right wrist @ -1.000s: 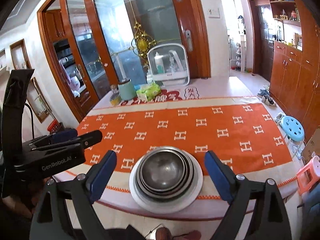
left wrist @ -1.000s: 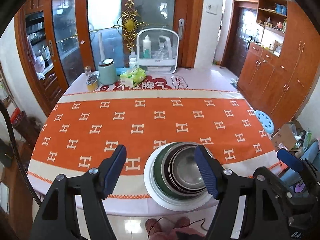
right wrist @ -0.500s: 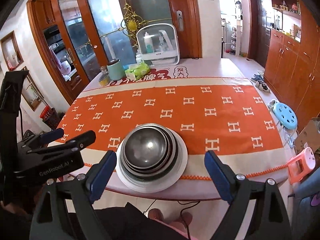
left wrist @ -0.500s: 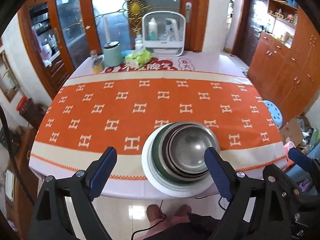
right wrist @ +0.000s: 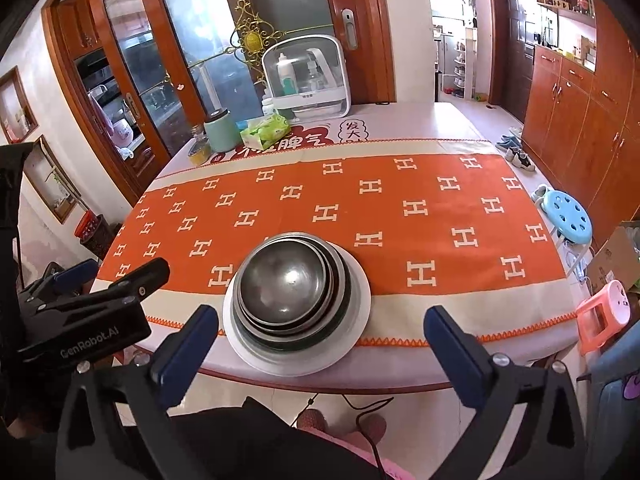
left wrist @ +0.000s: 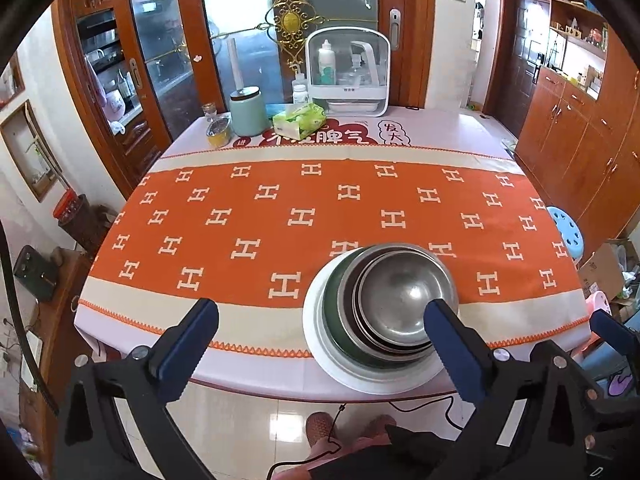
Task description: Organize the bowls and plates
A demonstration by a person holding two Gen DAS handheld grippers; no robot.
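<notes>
The left gripper [left wrist: 320,340] hangs released, jaws wide, over the table's near edge. Nested metal bowls [right wrist: 286,282] sit on a white plate [right wrist: 360,300] (on the orange cloth [right wrist: 400,216]). The right gripper [right wrist: 320,340] is released too, empty.

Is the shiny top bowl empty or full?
Empty. The top bowl shows only bare shiny metal inside, nested in other bowls on the white plate.

Bowl stack [left wrist: 394,304] on white plate [right wrist: 352,322] set at near counter [left wrist: 280,208] edge; orange cloth beyond unobstructed; jar [left wrist: 249,112], tissue pack [left wrist: 299,121] ranged along far edge.
</notes>
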